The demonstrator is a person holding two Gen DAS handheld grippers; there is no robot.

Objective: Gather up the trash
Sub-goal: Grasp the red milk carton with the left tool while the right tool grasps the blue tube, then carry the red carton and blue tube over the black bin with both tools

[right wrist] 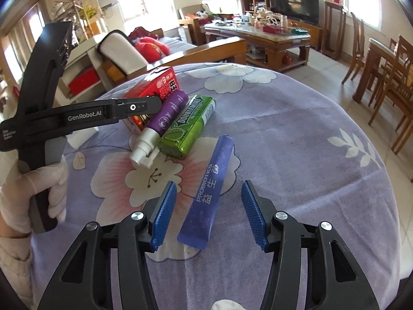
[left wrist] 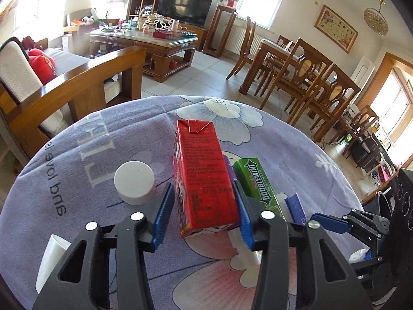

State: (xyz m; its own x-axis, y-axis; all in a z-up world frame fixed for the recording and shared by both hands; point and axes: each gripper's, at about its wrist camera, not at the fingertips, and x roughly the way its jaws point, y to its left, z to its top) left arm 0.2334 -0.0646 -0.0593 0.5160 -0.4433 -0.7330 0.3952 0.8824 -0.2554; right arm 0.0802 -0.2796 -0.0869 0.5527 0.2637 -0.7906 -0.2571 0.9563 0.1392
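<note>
Covering the round table, a lilac flowered cloth (right wrist: 296, 134) carries all the litter. Biggest of the items is a red drink carton (left wrist: 204, 178), lying on its side with its long axis pointing away from the left wrist camera. The left gripper (left wrist: 204, 214) straddles it, blue pads close against both long faces; the right pad touches, while on the left side I cannot tell whether contact is made. Just right of the carton lies a purple spray bottle (right wrist: 165, 118), its white pump head pointing toward the right wrist camera. A green Doublemint gum pack (right wrist: 188, 129) lies alongside the bottle, touching it. Nearer the right wrist camera, a blue probiotics sachet (right wrist: 209, 193) lies flat and apart from the gum, its near end between the fingers of the right gripper (right wrist: 209, 214), whose jaws are spread wide and grip nothing. Left of the carton stands a white round cap (left wrist: 134, 183). A white cup (left wrist: 51, 261) sits at the left wrist view's lower left edge.
</note>
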